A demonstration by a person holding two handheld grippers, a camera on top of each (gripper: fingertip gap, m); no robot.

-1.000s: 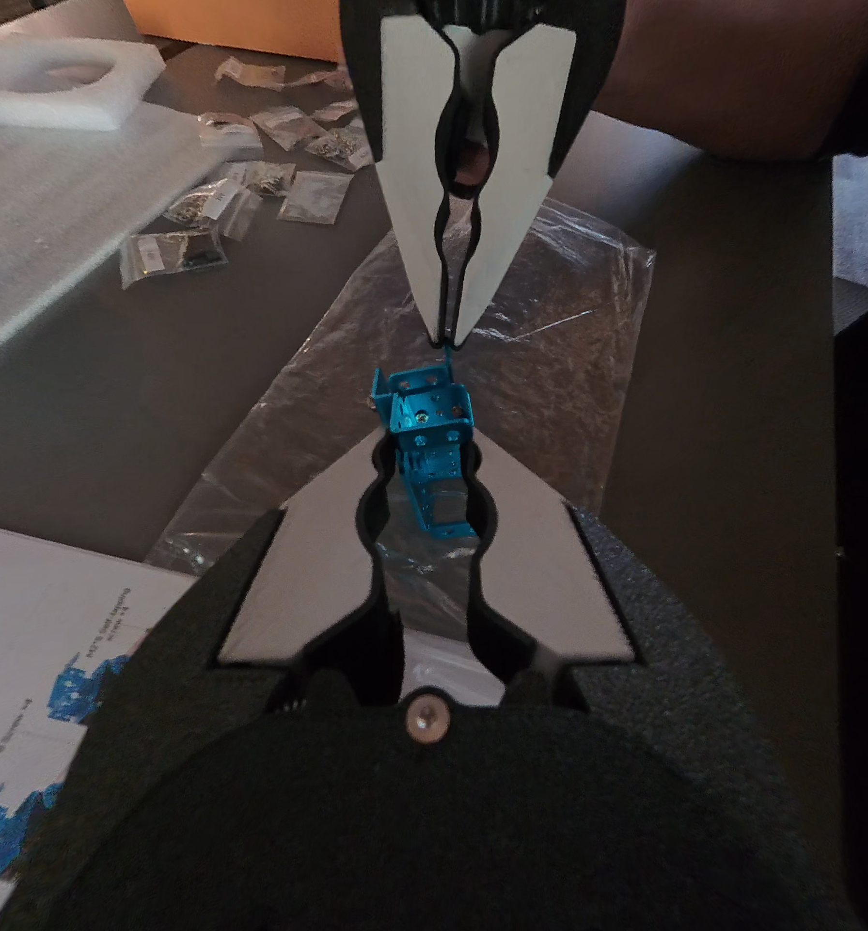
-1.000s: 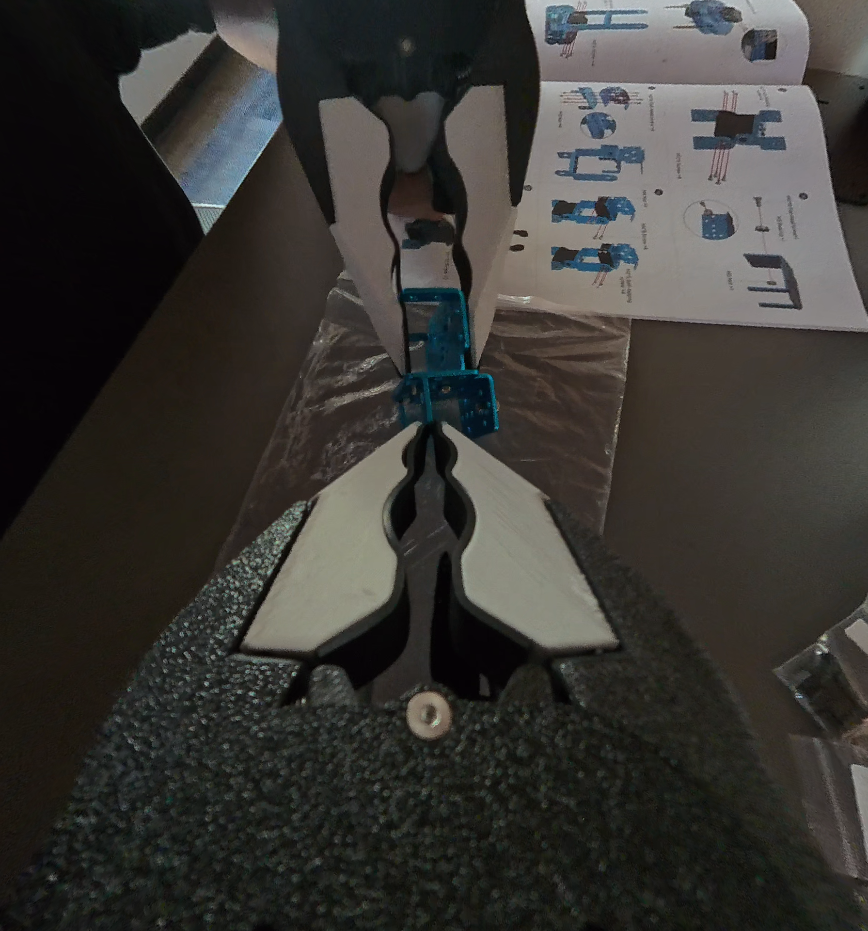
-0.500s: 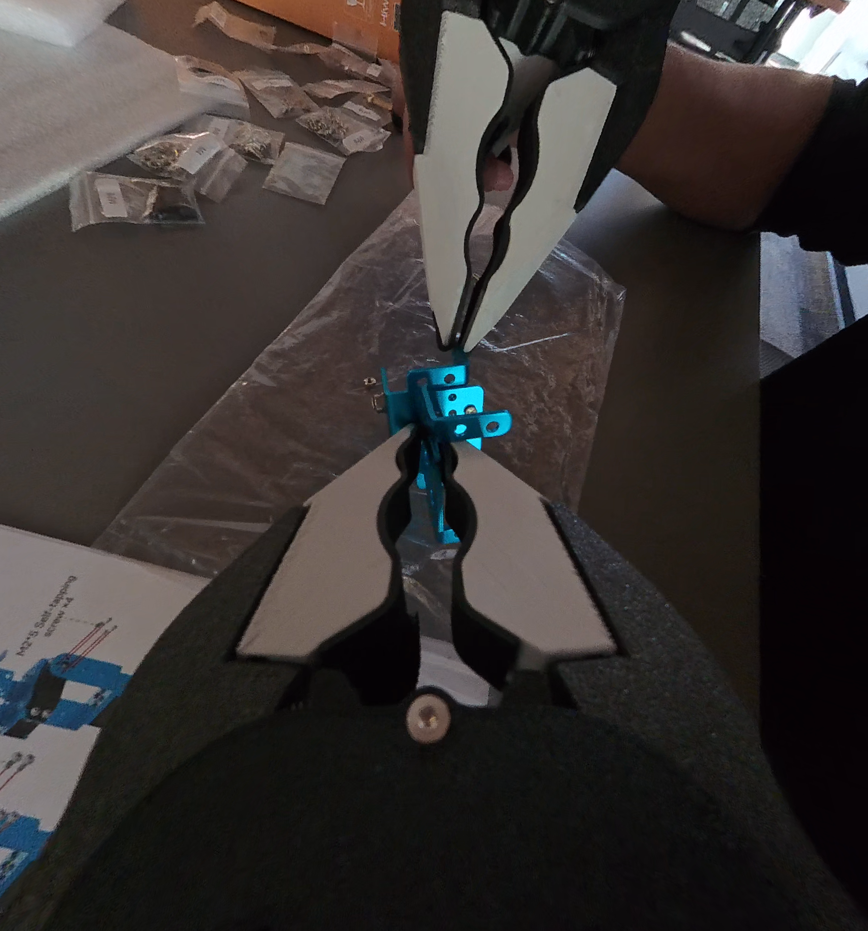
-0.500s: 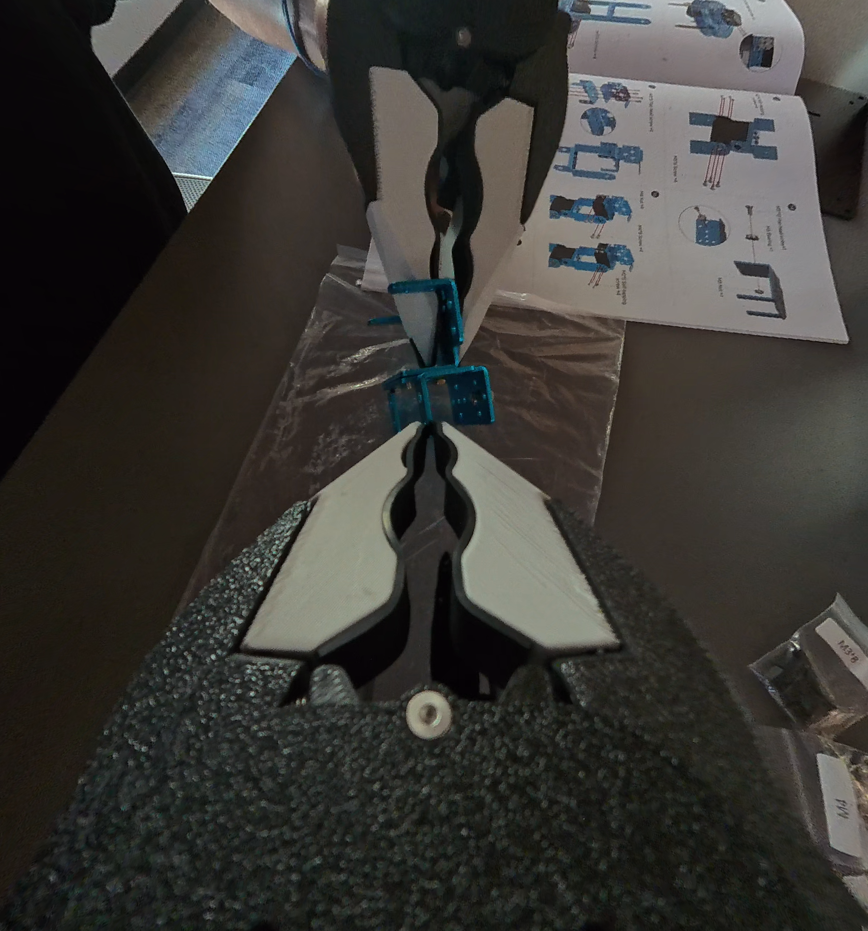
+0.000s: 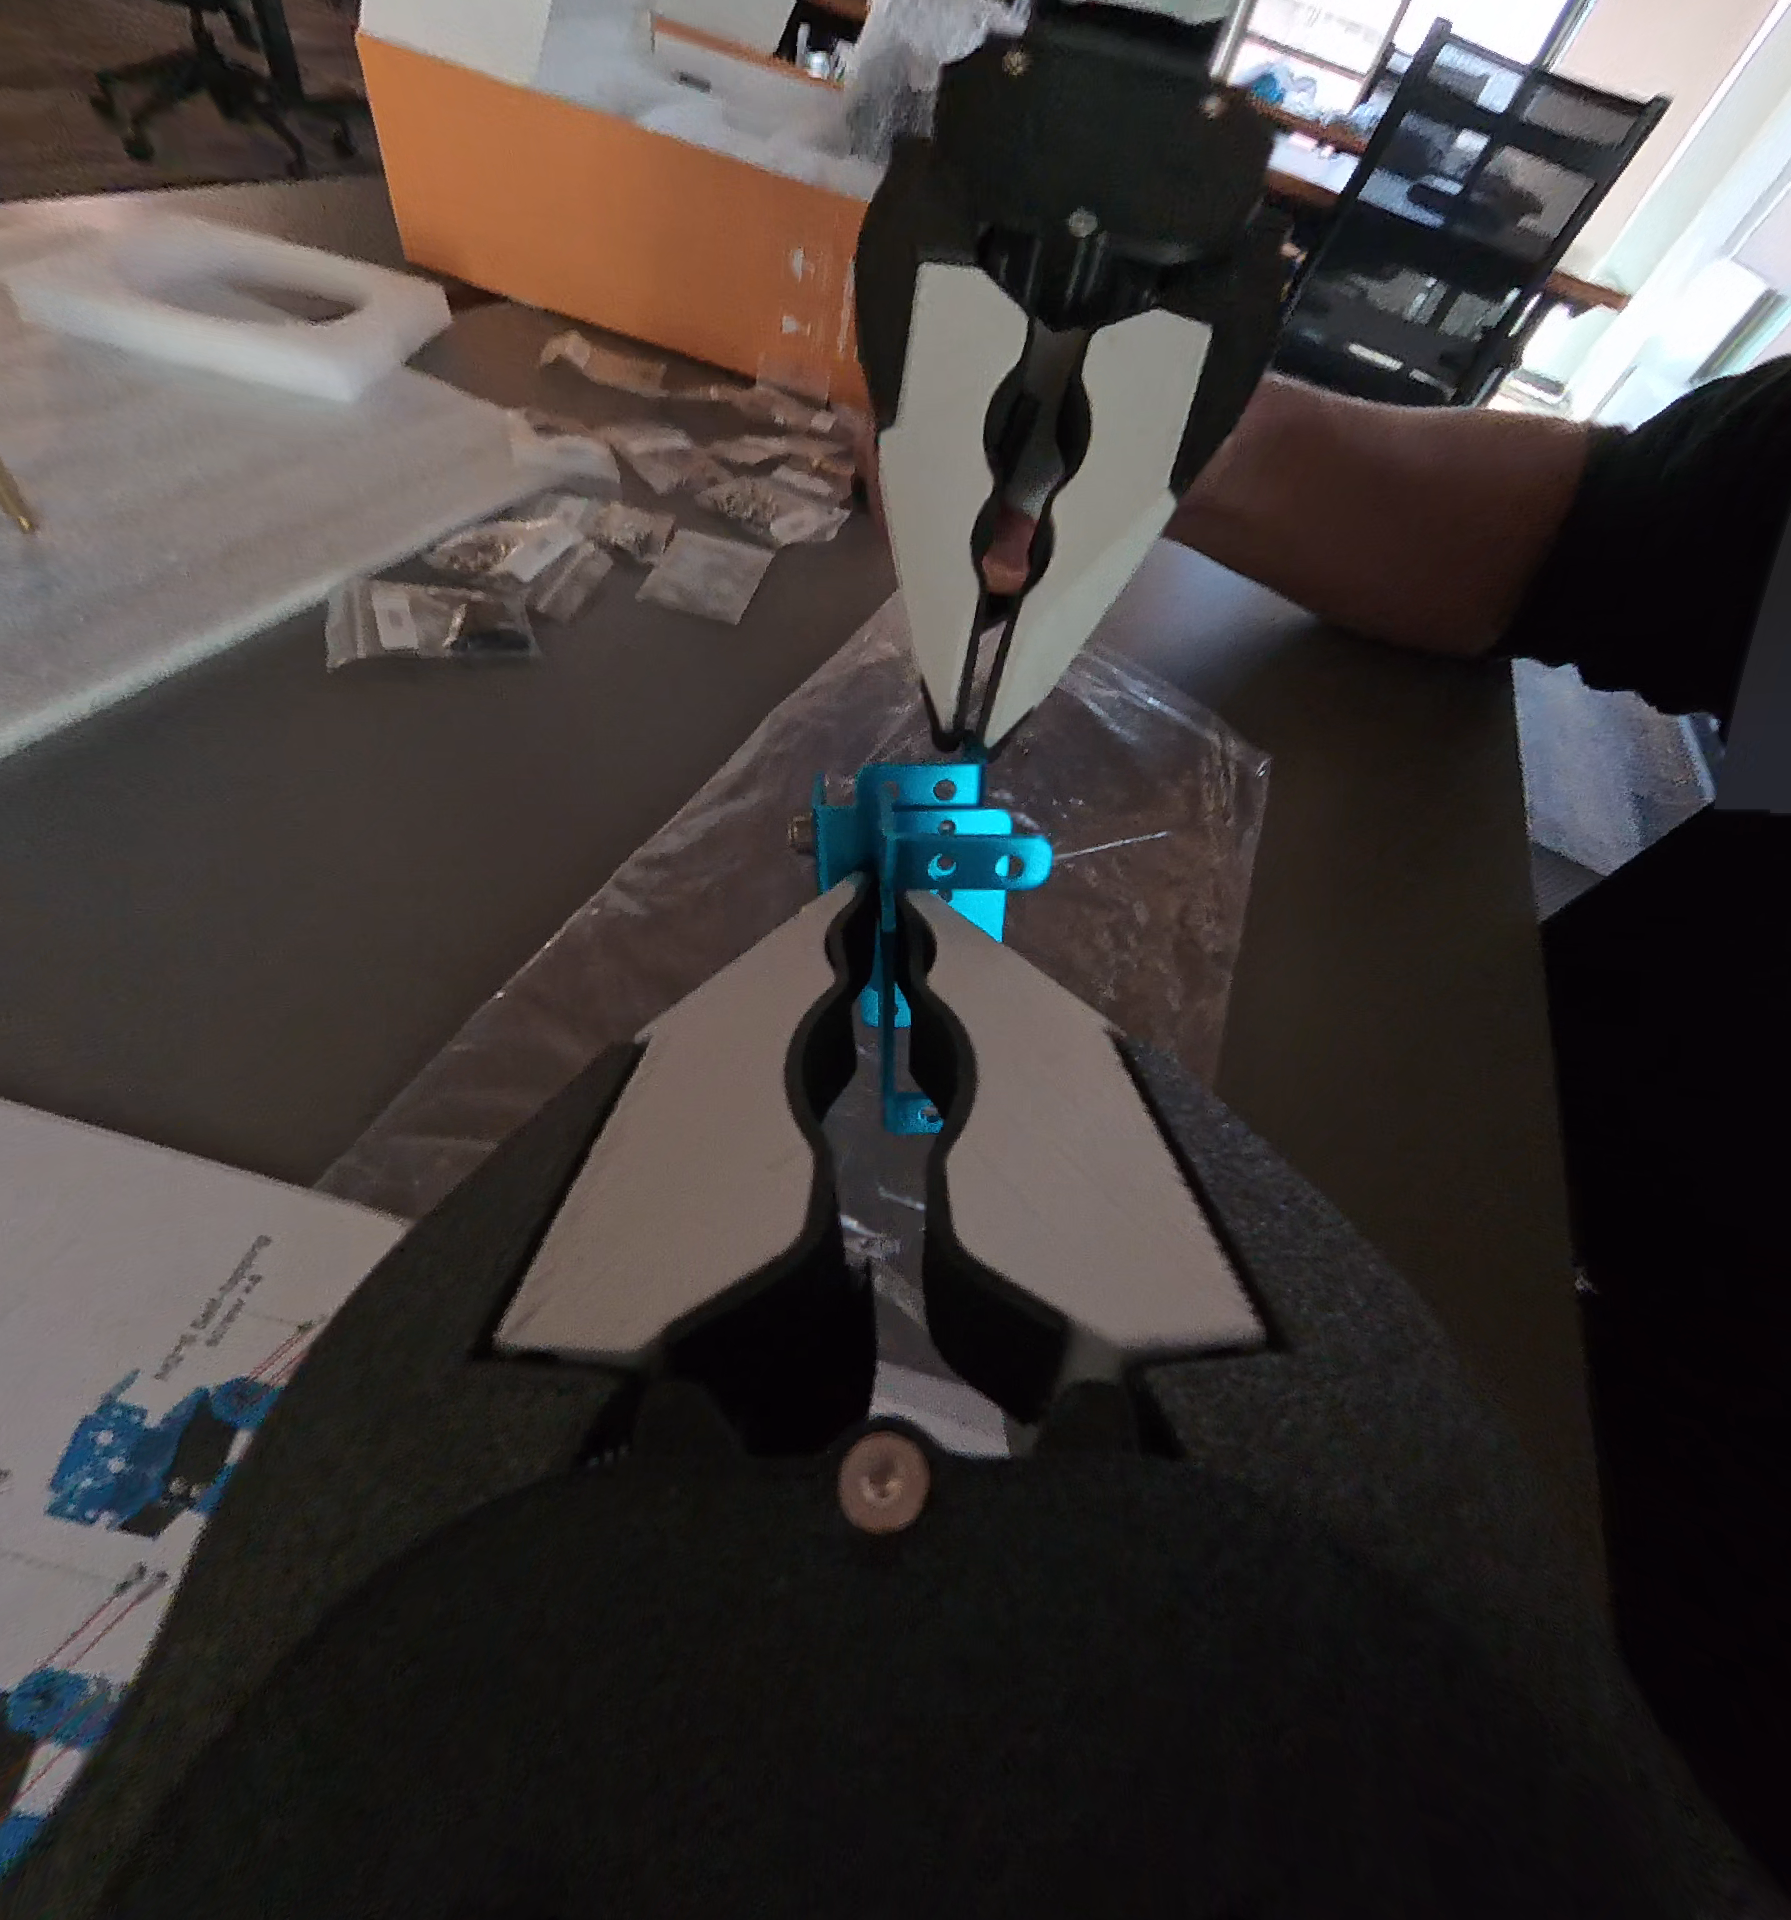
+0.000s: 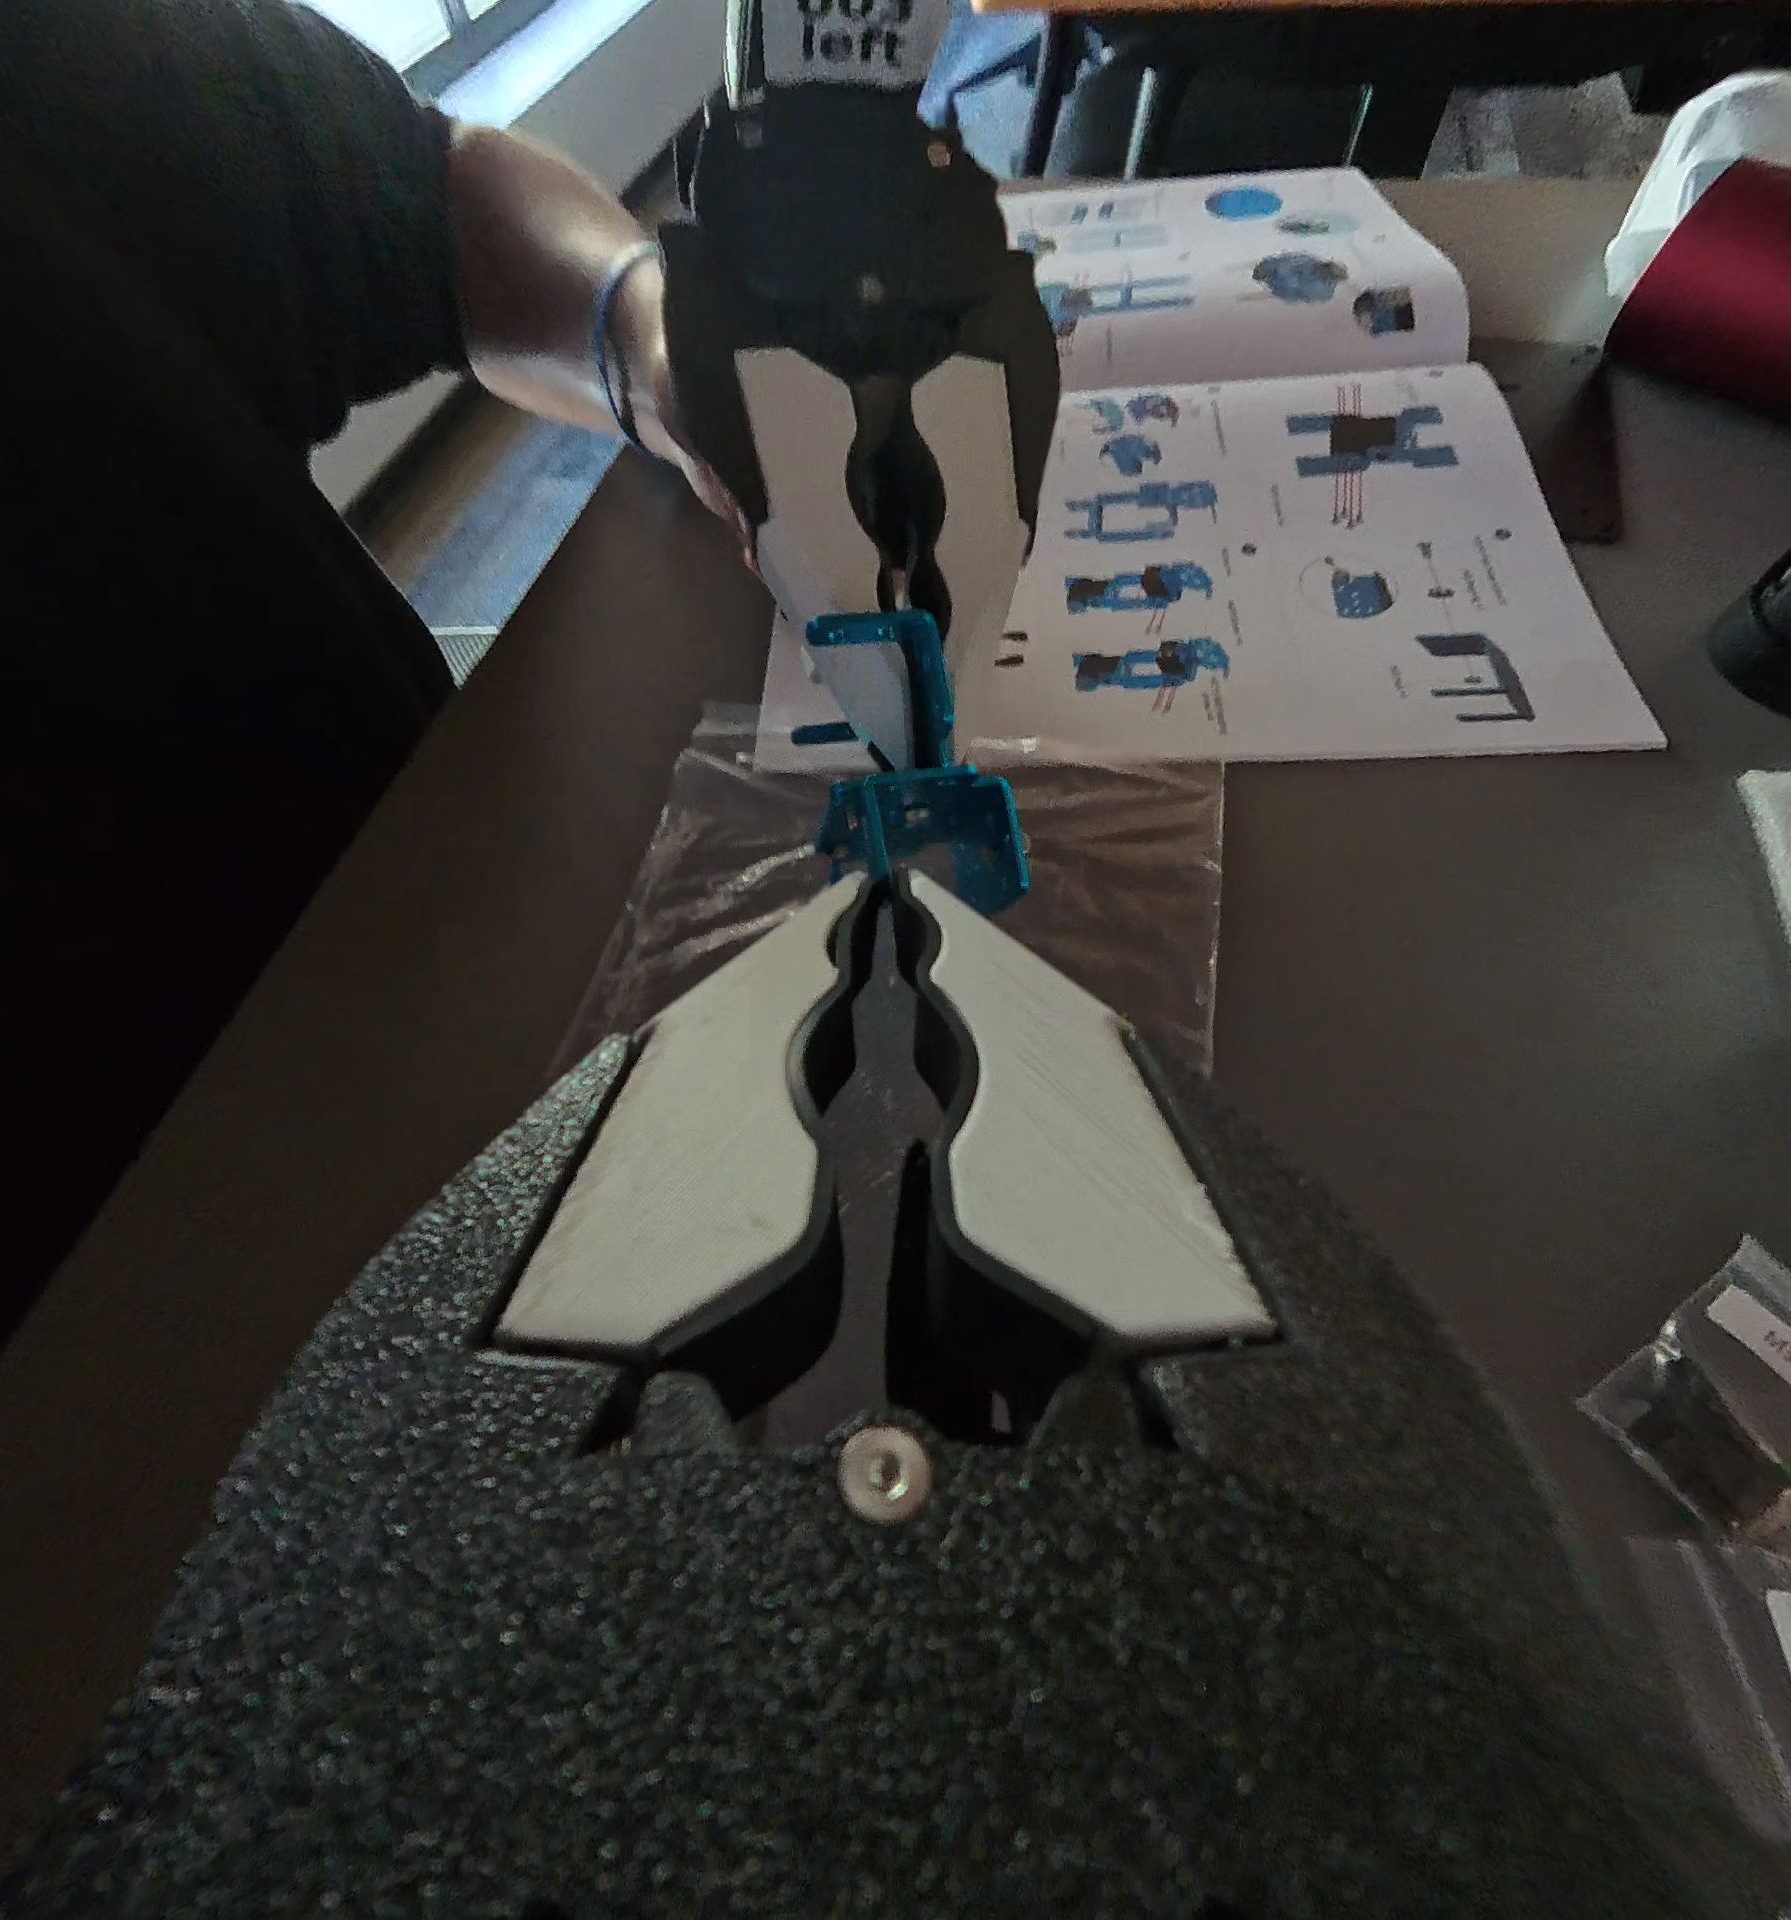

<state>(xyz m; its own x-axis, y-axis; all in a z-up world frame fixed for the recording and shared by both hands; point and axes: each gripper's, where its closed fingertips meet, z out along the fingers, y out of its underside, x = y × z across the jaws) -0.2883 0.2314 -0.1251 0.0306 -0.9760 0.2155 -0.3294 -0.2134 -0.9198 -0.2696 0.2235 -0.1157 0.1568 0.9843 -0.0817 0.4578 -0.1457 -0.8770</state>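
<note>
A blue metal bracket assembly point(image 5: 932, 842) of two joined pieces hangs in the air between my two grippers, above a clear plastic bag point(image 5: 1130, 831) on the dark table. My left gripper point(image 5: 886, 899) is shut on the long U-shaped bracket, which runs back between its fingers. My right gripper point(image 5: 964, 740) comes from the opposite side and is shut on the top edge of the other bracket. In the right wrist view, my right gripper point(image 6: 886, 881) pinches the near bracket point(image 6: 932, 831), and my left gripper point(image 6: 910, 750) faces it, holding the U bracket point(image 6: 927, 675).
An open instruction booklet point(image 6: 1338, 561) lies beyond the bag; it also shows in the left wrist view point(image 5: 91, 1299). Small bags of hardware point(image 5: 517, 582) lie to the left, with an orange box point(image 5: 610, 208) and white foam point(image 5: 226, 301) behind. A person's forearm point(image 5: 1369, 520) rests near the table edge. Left and right tips are no more than a few centimetres apart.
Both grippers have risen and tilted up with the blue assembly. The assembly has turned, and my left gripper's fingers have closed tighter on the U bracket.
</note>
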